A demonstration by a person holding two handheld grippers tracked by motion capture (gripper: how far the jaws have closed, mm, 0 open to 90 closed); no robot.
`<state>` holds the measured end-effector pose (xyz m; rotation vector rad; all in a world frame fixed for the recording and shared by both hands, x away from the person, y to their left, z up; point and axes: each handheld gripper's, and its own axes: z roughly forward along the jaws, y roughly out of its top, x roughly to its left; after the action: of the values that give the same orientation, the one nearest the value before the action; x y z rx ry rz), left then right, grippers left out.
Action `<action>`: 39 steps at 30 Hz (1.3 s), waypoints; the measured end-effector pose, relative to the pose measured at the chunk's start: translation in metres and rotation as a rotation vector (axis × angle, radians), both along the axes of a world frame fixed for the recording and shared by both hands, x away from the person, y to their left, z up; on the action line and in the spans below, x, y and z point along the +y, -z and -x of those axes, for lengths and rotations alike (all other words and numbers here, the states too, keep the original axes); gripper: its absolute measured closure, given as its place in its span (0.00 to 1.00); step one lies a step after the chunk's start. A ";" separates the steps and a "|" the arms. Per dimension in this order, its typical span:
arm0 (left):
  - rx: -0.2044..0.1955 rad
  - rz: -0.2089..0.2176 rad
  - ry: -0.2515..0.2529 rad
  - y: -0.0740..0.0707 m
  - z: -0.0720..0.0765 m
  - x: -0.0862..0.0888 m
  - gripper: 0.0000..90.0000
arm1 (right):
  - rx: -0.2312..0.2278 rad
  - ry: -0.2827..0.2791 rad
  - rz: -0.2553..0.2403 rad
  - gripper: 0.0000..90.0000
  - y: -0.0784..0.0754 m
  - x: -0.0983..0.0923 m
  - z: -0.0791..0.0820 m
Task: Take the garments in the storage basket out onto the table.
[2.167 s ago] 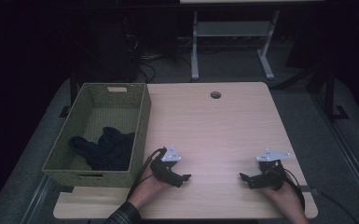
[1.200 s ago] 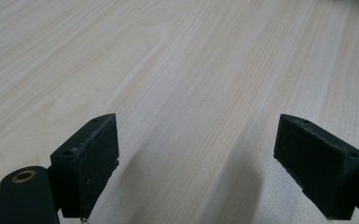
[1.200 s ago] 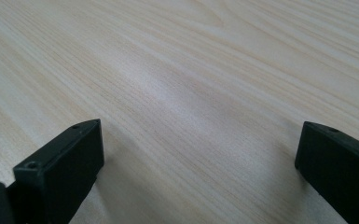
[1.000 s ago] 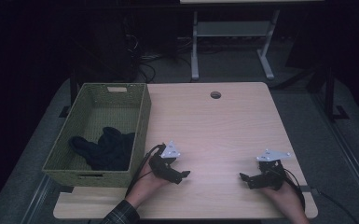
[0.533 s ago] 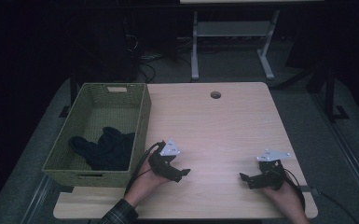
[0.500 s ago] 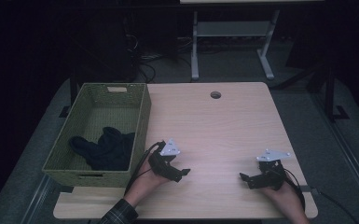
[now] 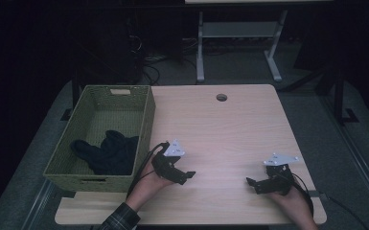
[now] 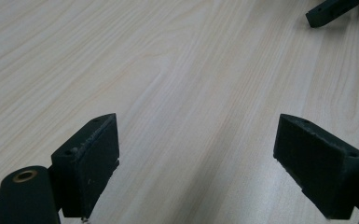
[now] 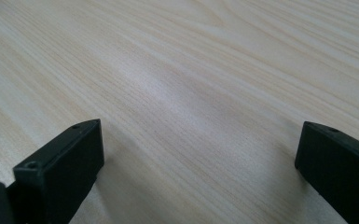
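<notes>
My left gripper [image 7: 188,175] rests low over the pale wooden table [image 7: 220,129], just right of a green woven basket [image 7: 146,115]; its jaws stand wide open with bare wood between them [image 8: 198,154]. A dark cloth [image 7: 106,151] lies bunched inside the basket. My right gripper [image 7: 250,183] sits near the table's front right, also open over bare wood [image 9: 200,158]. The tip of the right gripper [image 8: 328,10] shows far off in the left gripper view.
A round cable hole [image 7: 221,97] pierces the table near its far edge. Beyond the table, a grey metal stand [image 7: 237,33] and cables [image 7: 148,52] sit on the dark floor. Cables trail from both grippers off the front edge.
The left gripper has lifted and shifted slightly toward the basket, turning a little. The right gripper has stayed put.
</notes>
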<state>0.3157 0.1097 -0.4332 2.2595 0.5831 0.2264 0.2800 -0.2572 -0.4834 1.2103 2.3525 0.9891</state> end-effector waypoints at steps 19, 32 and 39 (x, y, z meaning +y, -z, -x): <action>-0.004 0.023 -0.007 -0.019 -0.003 0.002 0.17 | -0.003 -0.002 0.001 0.01 0.000 0.000 0.000; -0.010 0.029 0.002 -0.037 -0.006 0.002 0.16 | -0.001 -0.001 0.000 0.01 0.000 0.000 0.000; -0.017 0.045 -0.003 -0.052 -0.009 0.005 0.16 | -0.002 -0.001 0.000 0.01 0.000 0.000 0.000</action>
<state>0.3252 0.1152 -0.3814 2.2117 0.5768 0.2314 0.2801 -0.2573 -0.4834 1.2080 2.3516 0.9896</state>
